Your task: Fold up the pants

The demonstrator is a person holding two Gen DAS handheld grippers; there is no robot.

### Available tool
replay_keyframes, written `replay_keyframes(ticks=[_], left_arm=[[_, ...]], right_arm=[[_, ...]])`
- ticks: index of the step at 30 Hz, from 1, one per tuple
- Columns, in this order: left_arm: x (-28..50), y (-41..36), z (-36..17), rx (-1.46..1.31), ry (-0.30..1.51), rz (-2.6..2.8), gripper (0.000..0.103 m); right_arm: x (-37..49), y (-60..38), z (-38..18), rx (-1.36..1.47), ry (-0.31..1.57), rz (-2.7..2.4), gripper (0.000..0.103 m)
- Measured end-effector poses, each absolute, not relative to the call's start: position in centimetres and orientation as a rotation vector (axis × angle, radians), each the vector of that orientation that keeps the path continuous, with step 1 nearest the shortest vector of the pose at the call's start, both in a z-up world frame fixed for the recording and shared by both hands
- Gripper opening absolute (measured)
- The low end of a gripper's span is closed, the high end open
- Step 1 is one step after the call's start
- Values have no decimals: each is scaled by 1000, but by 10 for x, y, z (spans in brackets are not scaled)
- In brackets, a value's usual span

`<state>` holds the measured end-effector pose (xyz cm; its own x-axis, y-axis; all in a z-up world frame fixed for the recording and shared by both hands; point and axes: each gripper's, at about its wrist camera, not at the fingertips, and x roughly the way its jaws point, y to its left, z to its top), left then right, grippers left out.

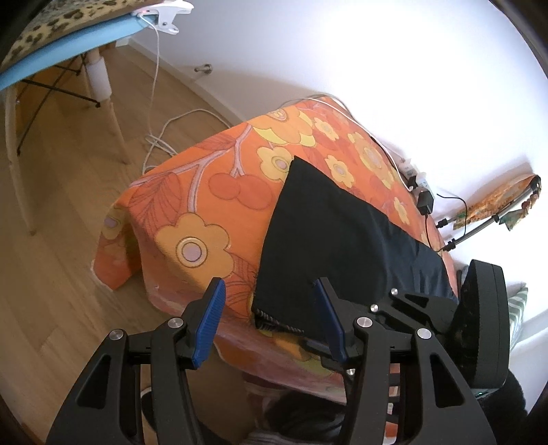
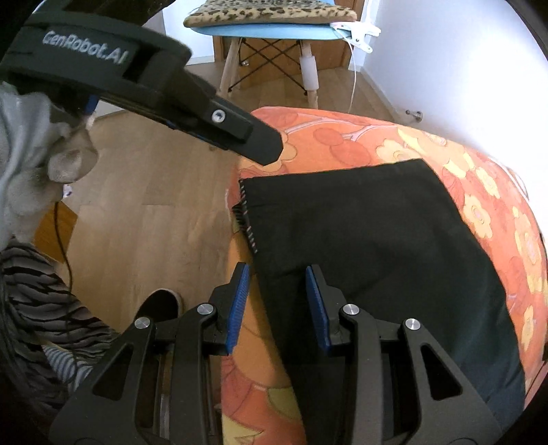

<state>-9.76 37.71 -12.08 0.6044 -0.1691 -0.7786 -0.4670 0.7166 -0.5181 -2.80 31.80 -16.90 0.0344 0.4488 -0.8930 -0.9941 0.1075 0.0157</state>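
Observation:
Dark navy pants (image 1: 328, 236) lie flat and folded on the orange flowered cloth (image 1: 205, 191) that covers the table. A white-stitched hem edge shows at their near corner. My left gripper (image 1: 270, 291) is open, above that near corner, holding nothing. In the right wrist view the pants (image 2: 370, 246) fill the middle, with the stitched hem at the left edge. My right gripper (image 2: 277, 280) is open over the pants' near left edge. The left gripper (image 2: 270, 150) crosses the upper left there; its jaws are edge-on.
A blue chair with a leopard cushion (image 2: 270, 15) stands beyond the table on the wooden floor (image 1: 51, 246). A white cable (image 1: 156, 89) hangs from a clip on it. Chargers and cables (image 1: 423, 196) lie at the table's far edge by the white wall.

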Motion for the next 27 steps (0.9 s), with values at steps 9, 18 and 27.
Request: replay_keyframes(ticks=[9, 18, 27], left_arm=[[-91, 373, -124, -815, 934, 166, 53], [-78, 369, -133, -886, 953, 139, 53], [-61, 363, -145, -985, 959, 107, 53]], right_arm=[[-22, 316, -169, -730, 912, 1294, 15], [-2, 296, -162, -532, 958, 1283, 9], [0, 287, -161, -483, 960, 1293, 9]])
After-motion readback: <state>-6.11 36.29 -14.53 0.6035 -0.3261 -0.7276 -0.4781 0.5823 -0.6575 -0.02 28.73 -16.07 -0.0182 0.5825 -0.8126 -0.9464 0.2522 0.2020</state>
